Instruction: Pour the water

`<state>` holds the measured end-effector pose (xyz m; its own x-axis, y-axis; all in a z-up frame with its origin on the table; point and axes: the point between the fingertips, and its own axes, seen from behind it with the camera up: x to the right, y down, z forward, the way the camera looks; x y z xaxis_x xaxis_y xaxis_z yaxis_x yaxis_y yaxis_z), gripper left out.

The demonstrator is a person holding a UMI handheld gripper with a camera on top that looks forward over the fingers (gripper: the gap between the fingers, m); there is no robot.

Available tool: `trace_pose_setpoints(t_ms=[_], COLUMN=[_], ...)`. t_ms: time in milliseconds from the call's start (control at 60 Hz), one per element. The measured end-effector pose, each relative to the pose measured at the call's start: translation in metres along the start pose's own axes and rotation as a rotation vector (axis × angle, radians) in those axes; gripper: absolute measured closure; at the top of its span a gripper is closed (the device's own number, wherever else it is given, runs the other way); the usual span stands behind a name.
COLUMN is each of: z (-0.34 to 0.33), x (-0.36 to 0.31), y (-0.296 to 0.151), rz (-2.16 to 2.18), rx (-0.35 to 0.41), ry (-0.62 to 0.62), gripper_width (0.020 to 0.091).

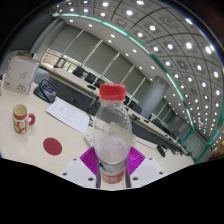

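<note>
We are looking forward along the gripper point(112, 170) from its own camera, and we are seeing a clear plastic bottle point(112, 135) with a red cap point(112, 92) standing upright between the two fingers. The purple pads point(90, 158) are sitting tight against the bottle's lower part on both sides, so we are judging the fingers closed on it, narrowed to the bottle's width. We cannot tell whether the bottle is resting on the pale table point(45, 120) or is lifted off it.

Beyond the fingers and off to the left, a mug with a red pattern point(21, 119) is standing on the table, well apart from the bottle. A flat red disc point(52, 146) is lying nearer the fingers, and a sheet of paper point(68, 113) is lying farther back. A white boxy object point(20, 72) is sitting at the table's far left. Behind all this, a large room with rows of ceiling lights is stretching away.

We are seeing risks here. The cap appears to be on, so tipping now would be pouring nothing. The grip is low on a tall, thin-walled bottle, so tilting could be letting it swing or slip between the pads, and squeezing harder could be buckling it. The mug is small, so a hurried tilt could be spilling water onto the paper.
</note>
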<state>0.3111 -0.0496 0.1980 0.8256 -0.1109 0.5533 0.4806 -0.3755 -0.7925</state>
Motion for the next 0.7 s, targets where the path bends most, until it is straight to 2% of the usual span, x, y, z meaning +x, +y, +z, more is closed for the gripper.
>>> trace_pose_setpoints(t_ms=[167, 317, 383, 700], z=[0.012, 0.023, 0.03, 0.04], x=[-0.057, -0.122, -0.153, -0.222], y=[-0.102, -0.15, -0.156, -0.15], rz=[-0.408, -0.82, -0.976, -1.46], rx=[0.123, 0.228, 0.265, 0.32], ry=[0.08, 0.149, 0.164, 0.189], gripper_width=[0.0773, 0.0775, 0.0776, 0.0771])
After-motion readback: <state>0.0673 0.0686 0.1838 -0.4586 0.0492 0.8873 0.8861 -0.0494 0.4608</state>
